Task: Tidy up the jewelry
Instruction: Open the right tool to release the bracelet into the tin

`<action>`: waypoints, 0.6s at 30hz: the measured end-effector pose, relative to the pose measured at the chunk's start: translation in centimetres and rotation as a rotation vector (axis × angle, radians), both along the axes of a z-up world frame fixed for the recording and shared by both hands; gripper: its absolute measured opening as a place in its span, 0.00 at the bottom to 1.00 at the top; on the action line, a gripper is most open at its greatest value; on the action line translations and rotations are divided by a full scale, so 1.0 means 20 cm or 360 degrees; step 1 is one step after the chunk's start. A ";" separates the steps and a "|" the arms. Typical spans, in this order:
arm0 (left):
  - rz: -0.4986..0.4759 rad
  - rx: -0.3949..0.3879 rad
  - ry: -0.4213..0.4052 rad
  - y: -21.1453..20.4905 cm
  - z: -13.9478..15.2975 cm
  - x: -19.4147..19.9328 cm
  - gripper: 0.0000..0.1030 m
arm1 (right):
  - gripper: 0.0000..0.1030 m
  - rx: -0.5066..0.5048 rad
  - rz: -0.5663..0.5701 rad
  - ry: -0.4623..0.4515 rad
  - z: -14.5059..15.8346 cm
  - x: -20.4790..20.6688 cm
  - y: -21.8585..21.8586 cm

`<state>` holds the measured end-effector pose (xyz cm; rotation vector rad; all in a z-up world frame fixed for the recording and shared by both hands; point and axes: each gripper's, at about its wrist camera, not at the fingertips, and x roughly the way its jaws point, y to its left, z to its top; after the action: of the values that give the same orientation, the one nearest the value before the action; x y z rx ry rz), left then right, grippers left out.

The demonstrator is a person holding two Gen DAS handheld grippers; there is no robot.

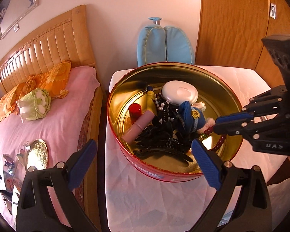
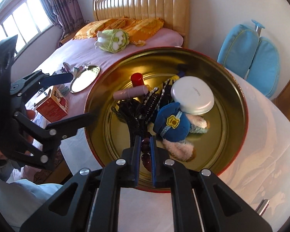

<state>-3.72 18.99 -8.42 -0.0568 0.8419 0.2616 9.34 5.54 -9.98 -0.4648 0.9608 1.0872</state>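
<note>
Between the right gripper's (image 2: 145, 142) closed blue pads, a dark red bead bracelet (image 2: 146, 158) is clamped over the round tin's (image 1: 230, 89) near edge, partly hidden. Left gripper (image 1: 143, 150) stands apart, holding nothing; glossy black hair clips (image 1: 160, 135) tangle indistinctly.

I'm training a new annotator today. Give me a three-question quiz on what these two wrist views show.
1. True or false: the right gripper is shut on the dark red bead string.
2. Which lies inside the round tin?
A. the cabbage plush
B. the white compact
C. the gold lid
3. Fill in: the left gripper has its jaws ____.

Key: 1 true; 2 B; 3 open.
</note>
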 end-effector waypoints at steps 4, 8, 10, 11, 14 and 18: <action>-0.0006 -0.0005 -0.0010 0.02 -0.01 -0.02 0.93 | 0.10 -0.0052 -0.0019 0.0003 -0.04 -0.02 0.02; -0.0006 -0.0018 -0.0018 0.04 -0.02 -0.03 0.93 | 0.11 -0.0086 -0.0039 -0.0030 -0.04 -0.03 0.02; -0.0008 -0.0021 -0.0024 0.04 -0.02 -0.03 0.93 | 0.15 -0.0093 -0.0055 -0.0045 -0.04 -0.03 0.02; -0.0010 -0.0022 -0.0027 0.04 -0.02 -0.03 0.93 | 0.20 -0.0093 -0.0064 -0.0051 -0.04 -0.03 0.02; -0.0019 -0.0021 -0.0033 0.04 -0.02 -0.02 0.93 | 0.49 -0.0072 -0.0091 -0.0062 -0.03 -0.03 0.00; -0.0034 -0.0024 -0.0031 0.02 -0.02 -0.01 0.93 | 0.58 -0.0059 -0.0098 -0.0080 -0.02 -0.03 -0.01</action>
<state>-4.00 19.41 -8.79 -0.0642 0.8245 0.2345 8.75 5.29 -10.41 -0.4878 0.9466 0.9991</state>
